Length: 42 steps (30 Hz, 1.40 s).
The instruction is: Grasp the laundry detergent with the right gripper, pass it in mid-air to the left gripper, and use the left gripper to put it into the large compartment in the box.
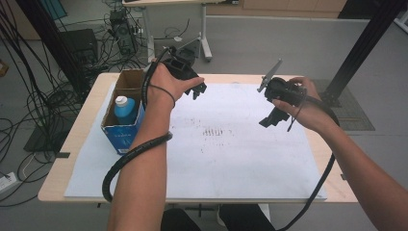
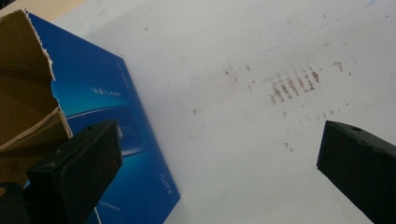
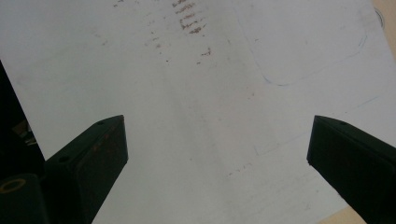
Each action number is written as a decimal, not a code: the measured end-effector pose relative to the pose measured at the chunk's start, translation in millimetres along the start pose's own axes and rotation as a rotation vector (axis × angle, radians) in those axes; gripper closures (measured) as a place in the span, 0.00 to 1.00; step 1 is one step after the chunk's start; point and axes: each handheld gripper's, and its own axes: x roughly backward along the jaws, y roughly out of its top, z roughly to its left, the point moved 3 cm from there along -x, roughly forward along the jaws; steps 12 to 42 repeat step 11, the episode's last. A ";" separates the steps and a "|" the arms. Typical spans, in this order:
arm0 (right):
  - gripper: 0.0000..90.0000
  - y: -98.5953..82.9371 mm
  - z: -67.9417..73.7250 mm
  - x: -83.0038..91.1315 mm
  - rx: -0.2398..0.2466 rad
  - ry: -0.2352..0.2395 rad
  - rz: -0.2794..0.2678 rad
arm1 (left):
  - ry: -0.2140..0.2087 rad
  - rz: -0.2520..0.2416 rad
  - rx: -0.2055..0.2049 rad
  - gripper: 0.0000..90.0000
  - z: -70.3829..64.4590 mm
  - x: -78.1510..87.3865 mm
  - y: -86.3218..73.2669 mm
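Two black two-jaw grippers are up in the air over the table, one in each hand, and neither has anything in its grasp. Over on the left, the left gripper [image 1: 197, 89] hangs above the far left part of the large white paper sheet [image 1: 231, 154], just beside the open cardboard box with blue printed sides [image 1: 126, 127]. Its own view shows the jaws spread wide, bare paper between them, and the blue side of that box [image 2: 116, 135] sits right behind the near jaw, with the torn brown flap above it.

Inside the box stands a blue plastic bottle with a white cap [image 1: 126, 109], upright, untouched, close to the left gripper and well apart from the other one.

On the other side, the right gripper [image 1: 270, 120] is held above the right half of the sheet, tilted down toward it. Its jaws stand wide apart too, with white paper between them. A patch of reddish-brown smudge marks [image 1: 215, 131] lies on the sheet between the two grippers, and it turns up in the left gripper view [image 2: 294, 86] and at the top of the right gripper view [image 3: 189, 18]. The light wooden table [image 1: 72, 139] shows around the sheet.
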 end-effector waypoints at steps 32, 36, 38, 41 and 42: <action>0.06 -1.9 2.6 0.6 0.004 -0.007 0.006 | -0.001 -0.017 -0.001 0.00 -1.7 4.3 -0.6; 0.06 -1.9 2.6 0.6 0.004 -0.007 0.006 | -0.001 -0.017 -0.001 0.00 -1.7 4.3 -0.6; 0.06 -1.9 2.6 0.6 0.004 -0.007 0.006 | -0.001 -0.017 -0.001 0.00 -1.7 4.3 -0.6; 0.06 -1.9 2.6 0.6 0.004 -0.007 0.006 | -0.001 -0.017 -0.001 0.00 -1.7 4.3 -0.6; 0.06 -1.9 2.6 0.6 0.004 -0.007 0.006 | -0.001 -0.017 -0.001 0.00 -1.7 4.3 -0.6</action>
